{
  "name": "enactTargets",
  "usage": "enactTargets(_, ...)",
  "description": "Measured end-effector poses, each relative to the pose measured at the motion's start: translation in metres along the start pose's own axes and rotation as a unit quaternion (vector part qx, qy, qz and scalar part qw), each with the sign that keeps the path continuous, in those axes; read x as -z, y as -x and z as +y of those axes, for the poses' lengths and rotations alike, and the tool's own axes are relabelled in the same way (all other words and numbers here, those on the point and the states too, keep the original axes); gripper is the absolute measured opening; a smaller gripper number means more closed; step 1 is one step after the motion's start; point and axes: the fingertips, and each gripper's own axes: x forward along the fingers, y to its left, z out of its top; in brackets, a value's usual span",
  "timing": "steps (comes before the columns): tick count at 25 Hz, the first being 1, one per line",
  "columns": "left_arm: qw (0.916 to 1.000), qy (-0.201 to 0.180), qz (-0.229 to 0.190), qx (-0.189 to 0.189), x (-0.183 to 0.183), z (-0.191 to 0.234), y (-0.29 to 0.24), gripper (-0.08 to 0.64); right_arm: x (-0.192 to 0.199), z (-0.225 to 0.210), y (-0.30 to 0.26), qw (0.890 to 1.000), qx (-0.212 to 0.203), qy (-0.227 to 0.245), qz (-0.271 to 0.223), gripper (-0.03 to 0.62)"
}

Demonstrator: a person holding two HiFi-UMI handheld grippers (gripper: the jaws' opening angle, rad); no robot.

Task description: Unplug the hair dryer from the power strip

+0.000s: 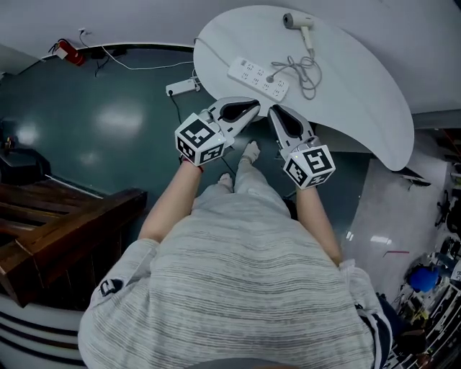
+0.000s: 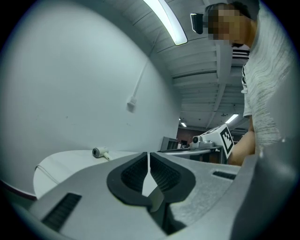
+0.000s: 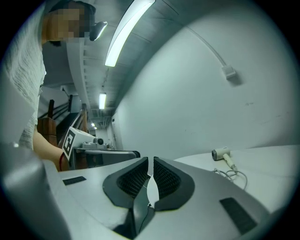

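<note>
Two claws, both shut and empty; your left claw (image 1: 250,108) and right claw (image 1: 278,110) are side by side at the near edge of the white surface (image 1: 353,86), touching nothing on it; the hair dryer (image 1: 297,21) lies at the far edge; its cord (image 1: 306,72) loops back to the power strip (image 1: 258,78) mid-surface, with the plug (image 1: 271,78) seated in it.
</note>
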Motion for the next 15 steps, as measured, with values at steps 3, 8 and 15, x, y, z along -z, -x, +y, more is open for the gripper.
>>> enactTargets(3, 0.9999, 0.005, 0.009, 0.006, 0.003, 0.014, -0.015, 0.009, 0.002, -0.02, -0.011, 1.0, -0.001, -0.003, 0.006, 0.029)
enactTargets(8, 0.9992, 0.015, 0.035, 0.015, 0.018, 0.04, -0.042, 0.009, 0.019, -0.053, -0.029, 0.999, -0.007, -0.013, 0.038, 0.029)
enactTargets(15, 0.9964, 0.012, 0.083, 0.01, 0.042, 0.076, -0.077, 0.009, 0.039, -0.092, -0.058, 0.996, -0.037, -0.019, 0.081, 0.029)
